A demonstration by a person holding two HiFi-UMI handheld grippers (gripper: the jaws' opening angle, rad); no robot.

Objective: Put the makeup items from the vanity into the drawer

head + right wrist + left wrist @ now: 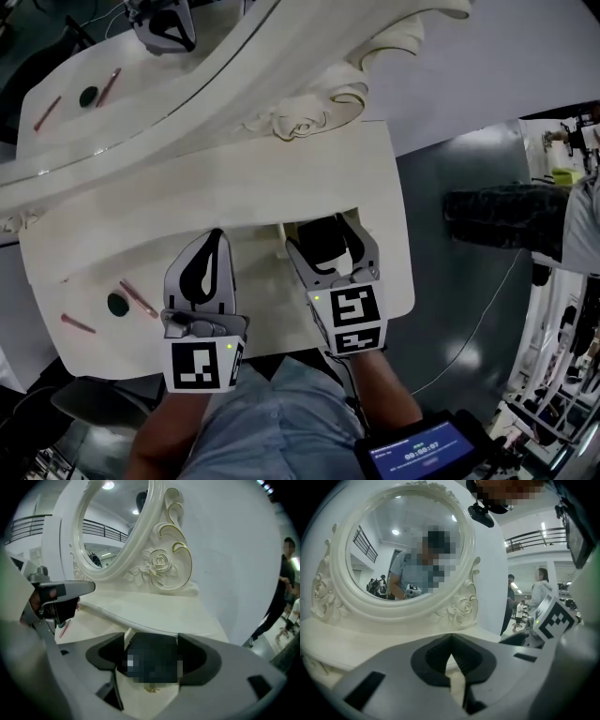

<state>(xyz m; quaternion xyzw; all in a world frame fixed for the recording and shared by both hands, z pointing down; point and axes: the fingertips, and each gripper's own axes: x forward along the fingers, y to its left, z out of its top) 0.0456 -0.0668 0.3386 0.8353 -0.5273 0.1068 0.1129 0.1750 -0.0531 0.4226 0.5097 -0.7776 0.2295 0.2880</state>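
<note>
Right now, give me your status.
Left gripper shut, empty. Right gripper shut on black item. Two pink sticks, dark round piece on vanity, left side. Nothing blocking.

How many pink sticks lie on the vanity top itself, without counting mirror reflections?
2: one pink stick beside the round dark item, another near the front left edge. Others may be hidden.

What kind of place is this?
Probably a big workshop hall, not a bedroom. The white vanity stands on a grey floor, and a balcony railing and standing people show past it.
</note>
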